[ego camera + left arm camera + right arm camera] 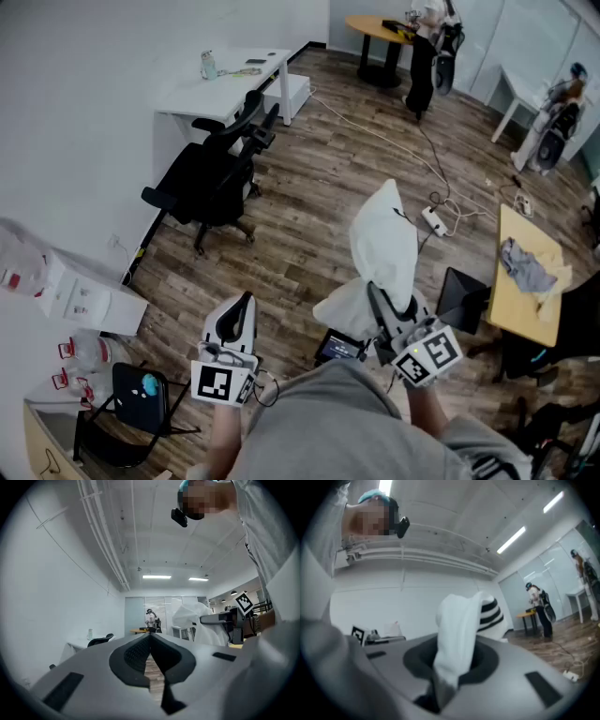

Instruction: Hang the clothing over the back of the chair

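**Head view: clothing held in right tongs, apart from chair**

The black chair (211, 178) stood at upper left beside the white tabletop (234, 89), well apart from both tongs. The left tongs (247, 302) were closed with the jaws together and nothing between them. The right tongs (373, 292) were clamped on the white clothing (384, 239), which extended past the jaws above the wood floor (300, 216).

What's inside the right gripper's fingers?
Some white clothing with black stripes, pinched by the right gripper. The cloth covers the insides of the fingers, so the pinched part is hidden.
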